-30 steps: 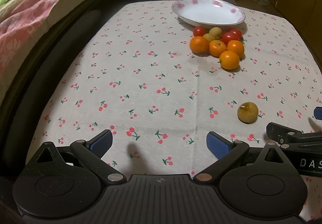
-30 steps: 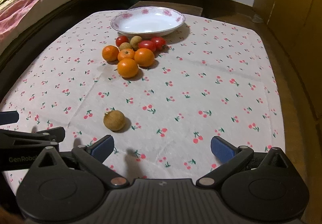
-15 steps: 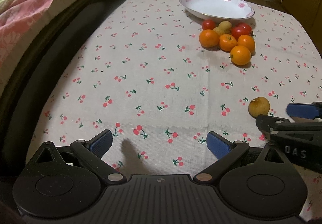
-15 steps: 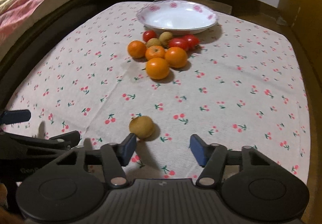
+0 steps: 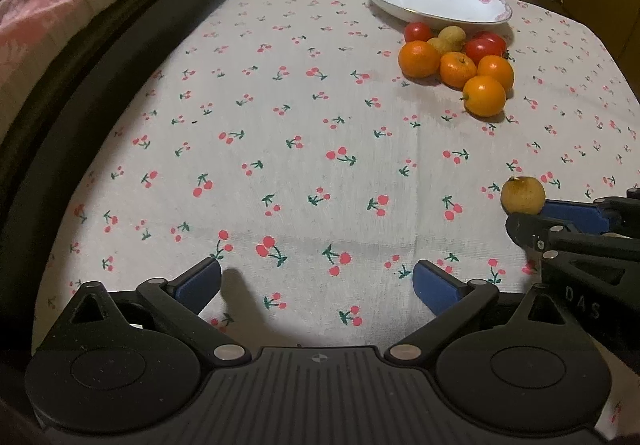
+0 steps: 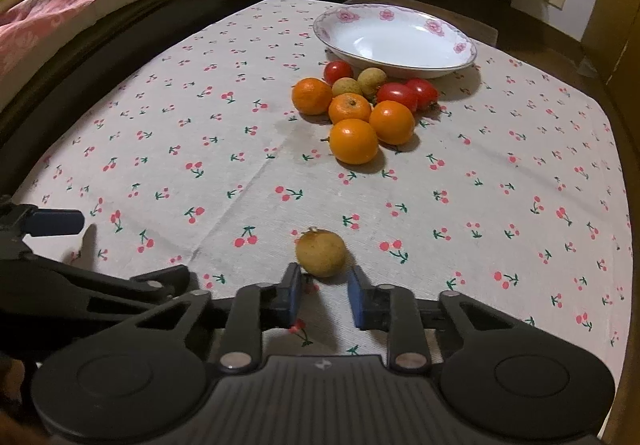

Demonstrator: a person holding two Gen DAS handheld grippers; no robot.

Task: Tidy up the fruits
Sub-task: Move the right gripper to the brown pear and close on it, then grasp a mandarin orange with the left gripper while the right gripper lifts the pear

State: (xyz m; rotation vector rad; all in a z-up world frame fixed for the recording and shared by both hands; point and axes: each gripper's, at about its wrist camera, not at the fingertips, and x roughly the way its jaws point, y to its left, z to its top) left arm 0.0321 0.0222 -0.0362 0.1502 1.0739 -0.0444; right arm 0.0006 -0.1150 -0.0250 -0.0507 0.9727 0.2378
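Longan (image 6: 321,253), round and brownish, lies low in the right wrist frame, its near end just between the blue tips of the right claw (image 6: 325,295), which is closing without yet pressing it. Stub points up; no clear long axis. Next: clench, lift toward the bowl (image 6: 416,67). Left claw (image 5: 316,285) gapes, holding nothing.

So my right claw (image 6: 324,291) was angled down, its blue pads closing in with a narrow gap left between them and not clamped on anything yet. My left claw (image 5: 316,283) hung beside it, jaws spread wide with nothing between.
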